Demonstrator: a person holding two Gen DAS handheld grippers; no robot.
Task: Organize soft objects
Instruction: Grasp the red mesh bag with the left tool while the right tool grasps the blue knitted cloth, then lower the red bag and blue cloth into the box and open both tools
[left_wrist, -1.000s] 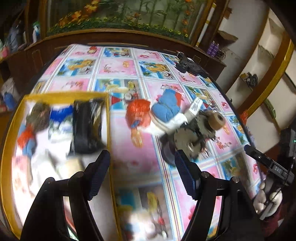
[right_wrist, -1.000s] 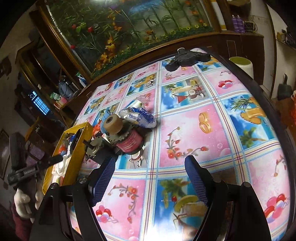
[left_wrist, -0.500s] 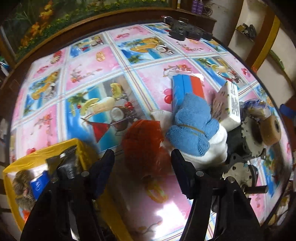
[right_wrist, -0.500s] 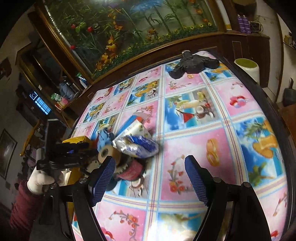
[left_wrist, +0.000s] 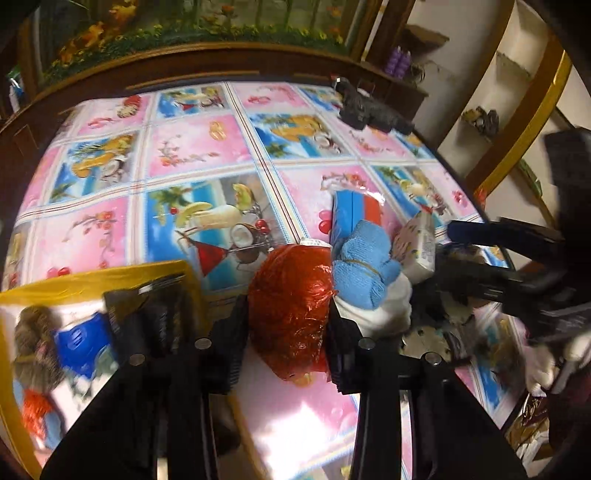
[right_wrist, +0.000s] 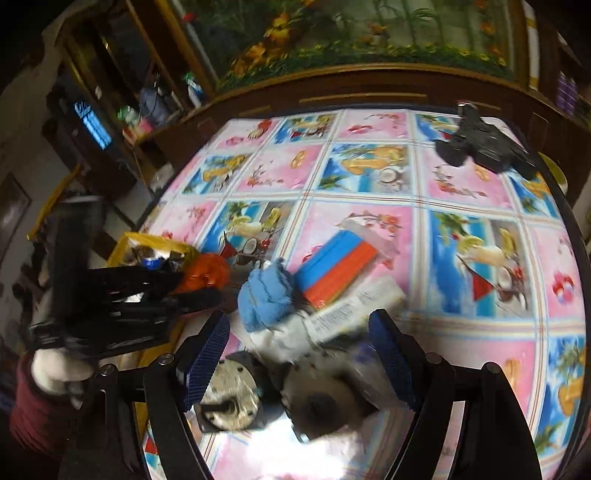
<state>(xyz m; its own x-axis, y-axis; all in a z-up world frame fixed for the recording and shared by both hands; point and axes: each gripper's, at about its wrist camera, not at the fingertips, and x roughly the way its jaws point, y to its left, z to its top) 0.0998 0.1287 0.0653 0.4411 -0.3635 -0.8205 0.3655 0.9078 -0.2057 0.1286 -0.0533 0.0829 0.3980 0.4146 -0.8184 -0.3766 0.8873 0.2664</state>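
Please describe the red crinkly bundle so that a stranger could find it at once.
Start at the yellow box on the tablecloth. Just right of it, the red crinkly bundle lies between the closing left claw pads. Its neighbour, the blue cloth, is soft and matte.

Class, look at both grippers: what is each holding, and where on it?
Left gripper is closing across the red bundle's sides. Right gripper holds nothing.
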